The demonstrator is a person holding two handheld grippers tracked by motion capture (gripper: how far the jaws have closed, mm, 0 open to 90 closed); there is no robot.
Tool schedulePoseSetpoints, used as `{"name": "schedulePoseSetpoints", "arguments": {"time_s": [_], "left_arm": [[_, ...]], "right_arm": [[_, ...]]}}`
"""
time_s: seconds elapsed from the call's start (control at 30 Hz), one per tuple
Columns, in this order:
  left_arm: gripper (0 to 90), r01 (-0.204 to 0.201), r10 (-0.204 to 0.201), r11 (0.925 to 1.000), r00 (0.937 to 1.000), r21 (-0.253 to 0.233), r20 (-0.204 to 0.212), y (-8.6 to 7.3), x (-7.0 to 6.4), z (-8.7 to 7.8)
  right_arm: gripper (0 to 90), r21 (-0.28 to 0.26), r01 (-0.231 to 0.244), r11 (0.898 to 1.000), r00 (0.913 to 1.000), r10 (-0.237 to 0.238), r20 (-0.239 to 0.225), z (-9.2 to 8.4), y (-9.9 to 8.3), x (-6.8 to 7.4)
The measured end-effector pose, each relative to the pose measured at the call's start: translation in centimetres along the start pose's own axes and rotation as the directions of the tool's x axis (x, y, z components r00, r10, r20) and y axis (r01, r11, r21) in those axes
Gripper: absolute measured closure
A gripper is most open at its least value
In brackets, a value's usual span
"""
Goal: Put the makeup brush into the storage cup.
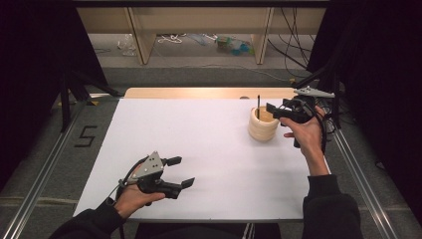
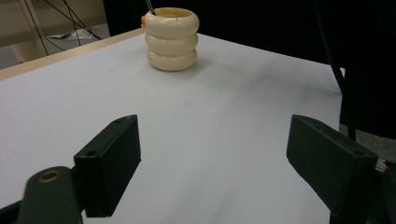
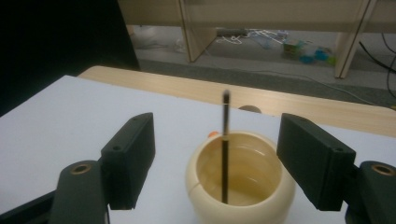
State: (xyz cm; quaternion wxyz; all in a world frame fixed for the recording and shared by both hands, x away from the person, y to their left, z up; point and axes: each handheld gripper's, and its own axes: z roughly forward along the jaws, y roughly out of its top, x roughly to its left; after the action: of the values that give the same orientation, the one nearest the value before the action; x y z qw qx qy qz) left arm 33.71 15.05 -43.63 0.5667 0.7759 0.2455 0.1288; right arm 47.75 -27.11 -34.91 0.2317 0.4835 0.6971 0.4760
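Left tongs point(image 1: 179, 172), held in the left hand point(image 1: 130, 196) at the near left of the white desk point(image 1: 209, 149): jaws spread wide, holding nothing, pointed across the bare surface toward the far right. Right tongs point(image 1: 272, 110), held in the right hand point(image 1: 306, 134) at the far right: jaws wide apart, grasping nothing, poised just above and on either side of the cream ribbed holder point(image 1: 263, 125). Thin black stick point(image 3: 225, 149): stands nearly upright inside that holder, its top rising above the rim between the right jaws, touching neither.
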Motion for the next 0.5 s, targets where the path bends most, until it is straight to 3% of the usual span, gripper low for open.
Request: {"name": "schedulePoseSetpoints", "arguments": {"time_s": [0.1, 0.2, 0.23, 0.27, 0.5], "left_arm": [[17.5, -0.002, 0.002, 1.0000, 1.0000, -0.001, -0.001, 0.0, 0.0, 0.0], [17.5, -0.006, 0.006, 1.0000, 1.0000, -0.002, -0.002, 0.1, 0.1, -0.1], [17.5, 0.020, -0.020, 0.9998, 0.9998, -0.004, -0.008, 0.0, 0.0, -0.2], [17.5, -0.002, 0.002, 1.0000, 1.0000, -0.005, -0.005, 0.1, 0.2, -0.2], [17.3, 0.007, -0.007, 1.0000, 1.0000, -0.005, -0.004, 0.1, 0.3, -0.2]], "right_arm": [[27.8, -0.029, -0.002, 1.000, 0.9997, 0.001, -0.025, 0.0, -0.2, 0.5], [27.4, -0.015, -0.004, 1.000, 0.9989, 0.003, -0.047, -0.3, -0.3, 1.0], [27.0, -0.020, -0.005, 1.000, 0.9984, 0.004, -0.056, -0.3, -0.4, 1.2], [25.9, -0.028, -0.008, 1.000, 0.9976, 0.006, -0.068, -0.3, -0.5, 1.4], [21.8, -0.022, 0.015, 1.000, 0.9951, -0.017, -0.098, -0.5, -1.2, 2.5]]}}
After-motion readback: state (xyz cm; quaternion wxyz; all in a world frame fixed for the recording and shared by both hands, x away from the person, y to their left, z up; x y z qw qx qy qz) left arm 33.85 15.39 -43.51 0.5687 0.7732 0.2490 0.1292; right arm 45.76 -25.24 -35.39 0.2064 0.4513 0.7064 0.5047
